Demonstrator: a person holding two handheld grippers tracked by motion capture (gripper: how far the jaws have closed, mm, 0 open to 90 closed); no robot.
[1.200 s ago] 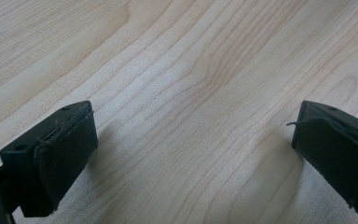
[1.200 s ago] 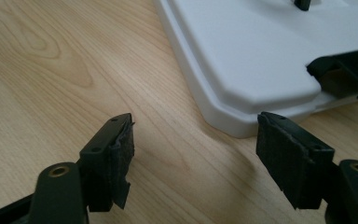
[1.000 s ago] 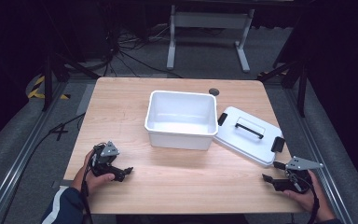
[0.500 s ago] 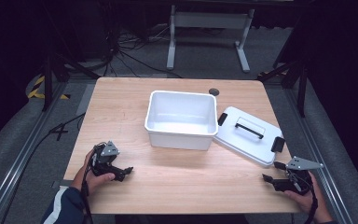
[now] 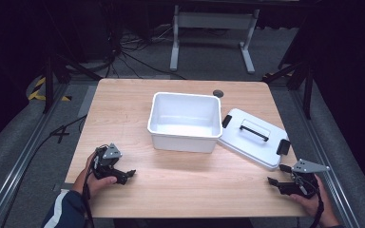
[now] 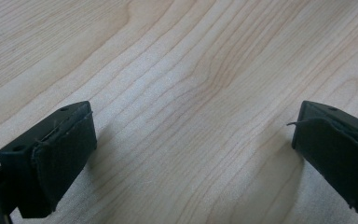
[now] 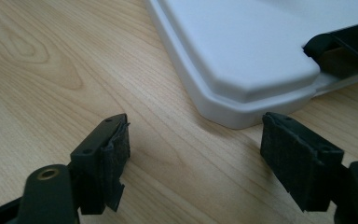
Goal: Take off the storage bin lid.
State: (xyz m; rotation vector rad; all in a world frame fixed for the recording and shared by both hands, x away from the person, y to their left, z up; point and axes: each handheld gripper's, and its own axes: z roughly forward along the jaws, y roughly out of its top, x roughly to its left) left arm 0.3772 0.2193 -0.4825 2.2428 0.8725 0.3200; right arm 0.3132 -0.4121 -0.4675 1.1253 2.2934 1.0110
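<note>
Nearby, lid [image 5: 253,137] laid beside tub [image 5: 185,121] on table [image 5: 180,185], right gripper [image 5: 276,182] and left gripper [image 5: 127,175] jaws spread, nothing pinched.

We note a white lid [image 5: 253,137] with black handle and clips, lying flat, touching the open white tub [image 5: 185,122].

Wooden table [image 5: 123,118]: white tub [image 5: 184,121], lid [image 5: 253,137] alongside.
</note>
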